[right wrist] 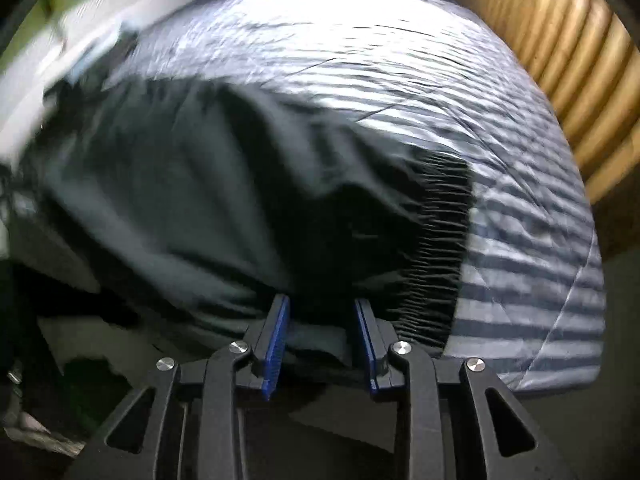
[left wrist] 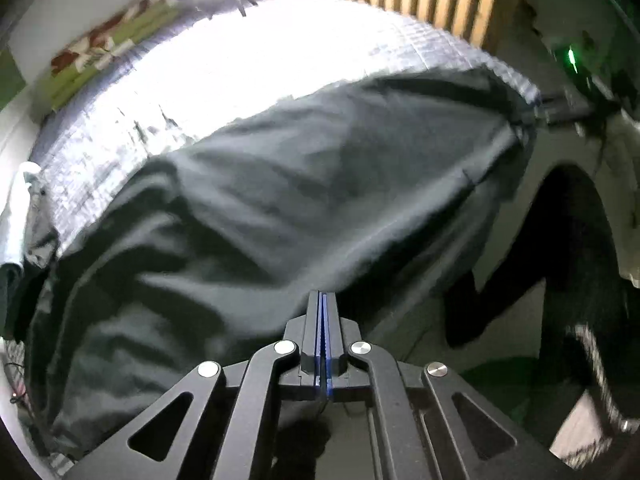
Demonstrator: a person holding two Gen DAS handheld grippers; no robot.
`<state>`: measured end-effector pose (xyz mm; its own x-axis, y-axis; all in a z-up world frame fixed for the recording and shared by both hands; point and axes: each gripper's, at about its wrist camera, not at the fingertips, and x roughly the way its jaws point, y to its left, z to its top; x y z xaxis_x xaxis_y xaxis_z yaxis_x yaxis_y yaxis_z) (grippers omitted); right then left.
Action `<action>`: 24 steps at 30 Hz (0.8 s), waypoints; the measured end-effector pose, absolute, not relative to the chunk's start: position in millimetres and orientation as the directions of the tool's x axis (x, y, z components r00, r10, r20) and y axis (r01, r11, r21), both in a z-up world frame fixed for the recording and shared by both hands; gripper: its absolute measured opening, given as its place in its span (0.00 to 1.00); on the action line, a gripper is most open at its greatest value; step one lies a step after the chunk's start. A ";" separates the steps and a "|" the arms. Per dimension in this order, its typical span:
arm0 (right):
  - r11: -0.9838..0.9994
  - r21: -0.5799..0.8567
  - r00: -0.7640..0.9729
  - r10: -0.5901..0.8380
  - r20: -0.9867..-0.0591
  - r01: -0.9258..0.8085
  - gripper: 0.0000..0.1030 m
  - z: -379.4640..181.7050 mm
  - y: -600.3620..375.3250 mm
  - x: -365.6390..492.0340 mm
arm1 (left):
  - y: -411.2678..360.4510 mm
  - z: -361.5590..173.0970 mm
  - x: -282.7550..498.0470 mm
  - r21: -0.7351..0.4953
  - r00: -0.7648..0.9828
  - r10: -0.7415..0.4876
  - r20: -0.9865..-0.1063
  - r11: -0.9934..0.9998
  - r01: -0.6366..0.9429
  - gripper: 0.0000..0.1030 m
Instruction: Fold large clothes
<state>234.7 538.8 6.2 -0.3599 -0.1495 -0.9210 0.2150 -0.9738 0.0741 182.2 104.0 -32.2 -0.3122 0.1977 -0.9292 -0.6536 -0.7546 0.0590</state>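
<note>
Two tools work a dark garment (left wrist: pixel 280 208) spread over the striped bed (right wrist: pixel 520 240): left tool (left wrist: pixel 323 300) fully closed at its near edge, right tool (right wrist: pixel 322 308) gripping bunched cloth.

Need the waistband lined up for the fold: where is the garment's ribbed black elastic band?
Right wrist view: the ribbed black elastic band runs along the dark grey garment's right edge, on the striped blue-white bedcover, just right of the right gripper.

One dark garment (left wrist: pixel 280 200), two tools
</note>
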 end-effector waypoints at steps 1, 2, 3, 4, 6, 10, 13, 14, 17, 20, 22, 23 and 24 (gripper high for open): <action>-0.973 0.075 -0.365 -0.152 -0.918 0.217 0.27 8.4 540.7 235.6 | 103.1 -38.3 185.6 0.076 -0.301 0.171 -0.938 -0.746 -0.661 0.02; -0.971 0.078 -0.365 -0.160 -0.917 0.227 0.27 10.7 541.8 237.2 | 102.6 -43.7 187.7 0.087 -0.286 0.148 -0.947 -0.738 -0.669 0.02; -0.968 0.091 -0.368 -0.175 -0.913 0.234 0.27 15.5 544.8 239.7 | 101.0 -46.3 188.5 0.070 -0.257 0.145 -0.956 -0.735 -0.675 0.03; -0.967 0.124 -0.390 -0.205 -0.898 0.223 0.29 24.0 552.5 242.5 | 100.0 -45.6 187.5 0.067 -0.259 0.148 -0.954 -0.740 -0.669 0.03; -0.971 0.192 -0.447 -0.237 -0.863 0.145 0.31 40.8 573.9 243.8 | 103.3 -35.5 183.1 0.038 -0.278 0.192 -0.941 -0.756 -0.653 0.03; -0.951 0.295 -0.501 -0.211 -0.839 -0.095 0.41 44.3 633.2 228.7 | 147.0 -18.2 180.4 0.016 -0.309 0.290 -0.906 -0.706 -0.708 0.14; -0.914 0.377 -0.469 -0.269 -0.841 -0.152 0.42 29.2 651.7 212.6 | 200.5 -23.8 182.3 0.003 -0.284 0.351 -0.892 -0.624 -0.781 0.41; -0.898 0.412 -0.444 -0.309 -0.841 -0.154 0.42 19.9 652.9 206.7 | 218.1 -28.1 183.6 -0.011 -0.262 0.370 -0.891 -0.596 -0.803 0.41; -0.877 0.446 -0.390 -0.353 -0.851 -0.178 0.43 -2.8 650.7 199.7 | 265.9 -43.4 183.7 0.039 -0.271 0.374 -0.887 -0.525 -0.850 0.41; -0.849 0.499 -0.395 -0.403 -0.826 -0.176 0.46 -4.5 647.7 200.7 | 288.3 -57.6 179.8 0.023 -0.235 0.367 -0.900 -0.499 -0.866 0.41; -0.855 0.495 -0.383 -0.410 -0.827 -0.153 0.46 -5.4 642.6 205.2 | 292.8 -67.6 176.6 0.024 -0.223 0.350 -0.910 -0.493 -0.870 0.41; -0.868 0.480 -0.382 -0.402 -0.832 -0.132 0.47 -4.8 637.1 206.5 | 292.9 -70.6 175.7 0.016 -0.214 0.348 -0.913 -0.493 -0.870 0.41; -0.869 0.479 -0.382 -0.404 -0.831 -0.122 0.47 -4.9 634.2 207.6 | 292.0 -74.1 173.7 0.002 -0.202 0.348 -0.915 -0.498 -0.867 0.41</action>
<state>207.6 634.2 -4.9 -0.3821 -0.4043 -0.8310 -0.1224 -0.8691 0.4792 173.7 292.0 -74.1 -0.2025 0.3485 -0.9152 -0.8670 -0.4983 0.0020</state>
